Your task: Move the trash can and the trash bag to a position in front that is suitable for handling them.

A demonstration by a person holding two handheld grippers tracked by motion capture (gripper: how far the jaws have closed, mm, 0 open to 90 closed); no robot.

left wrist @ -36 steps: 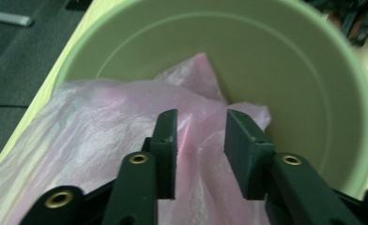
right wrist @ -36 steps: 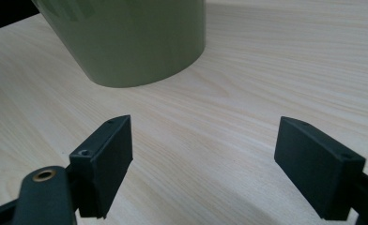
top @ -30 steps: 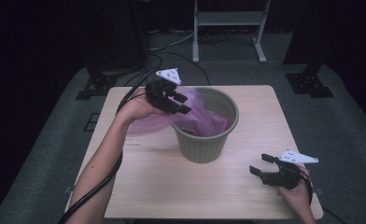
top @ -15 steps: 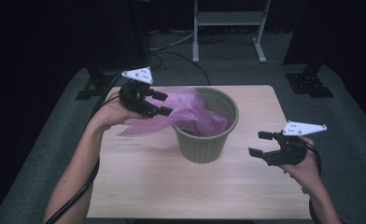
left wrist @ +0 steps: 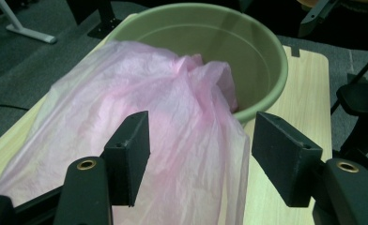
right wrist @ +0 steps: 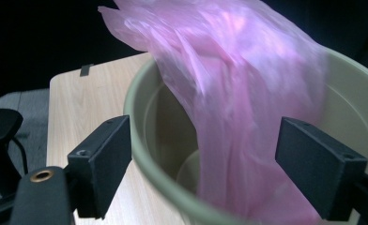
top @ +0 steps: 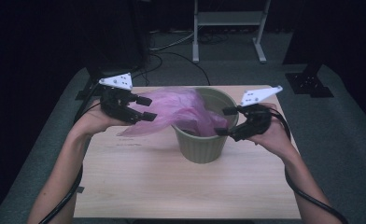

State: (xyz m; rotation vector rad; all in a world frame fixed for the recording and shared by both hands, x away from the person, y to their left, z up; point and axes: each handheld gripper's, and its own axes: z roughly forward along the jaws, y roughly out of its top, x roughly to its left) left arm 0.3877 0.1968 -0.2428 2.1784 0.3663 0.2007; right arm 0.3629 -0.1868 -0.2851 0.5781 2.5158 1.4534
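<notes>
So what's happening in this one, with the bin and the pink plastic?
A person with a gripper in each hand is fitting a pink plastic bag into a green bin on a wooden table. The bag hangs partly inside the bin and drapes out over its left rim. The left gripper is beside that loose part, its jaws just opened and apart around the plastic without pinching it. The right gripper is open at the bin's right rim, holding nothing.
</notes>
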